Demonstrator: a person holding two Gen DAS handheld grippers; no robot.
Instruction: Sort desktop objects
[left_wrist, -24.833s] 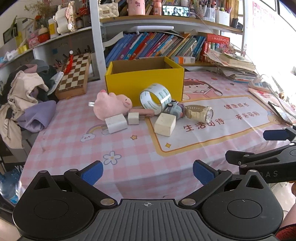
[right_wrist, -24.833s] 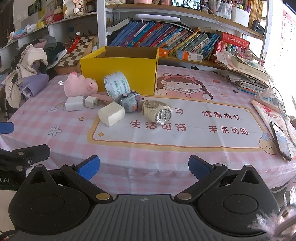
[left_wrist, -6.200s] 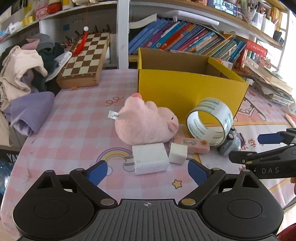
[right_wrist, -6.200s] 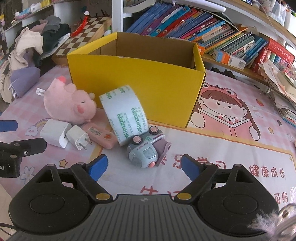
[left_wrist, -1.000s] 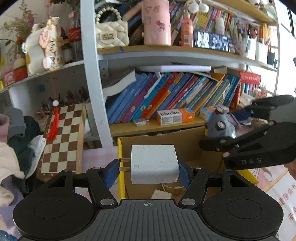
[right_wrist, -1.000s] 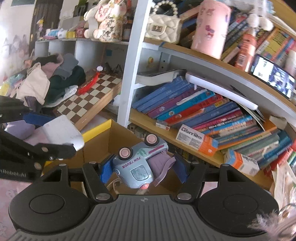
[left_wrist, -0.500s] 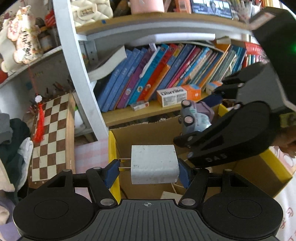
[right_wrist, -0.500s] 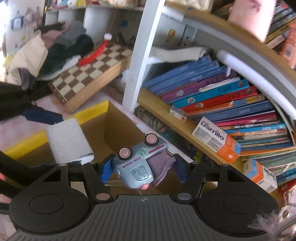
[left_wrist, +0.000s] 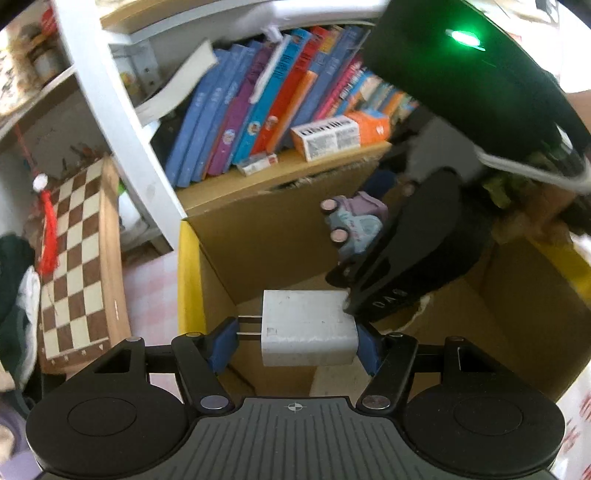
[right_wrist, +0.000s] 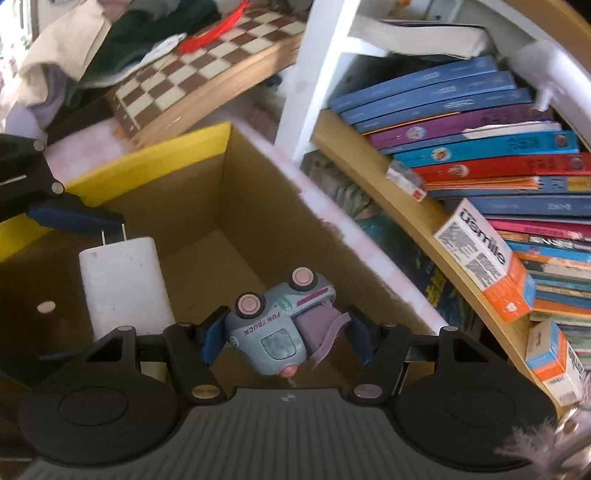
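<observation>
Item one: my left gripper (left_wrist: 295, 341), jaws clamped on a white plug-in charger (left_wrist: 308, 326), one blue pad on the prong tips, the other on the flat back, held over the open mouth of the yellow cardboard box (left_wrist: 188, 258). Item two: my right gripper (right_wrist: 284, 336), jaws closed on a grey-and-lilac toy truck (right_wrist: 279, 325), lettered FUN TRUCK, wheels uppermost, also above the box interior. Both tools crowd the same opening: in the left view the black arm of the right gripper lies right against the charger's far corner, though I cannot tell whether they actually touch. Risks, as I judge them: a bump between the two tools could twist the charger out of its narrow purchase on the prongs, letting it fall askew or outside the near wall; the truck's loose lilac flap gives an uneven hold and may slip early; a release from this height could bounce either piece against the brown inner walls. Bookshelf (right_wrist: 461, 122) and chessboard (left_wrist: 77, 258) stand just behind and beside the box, uninvolved.
</observation>
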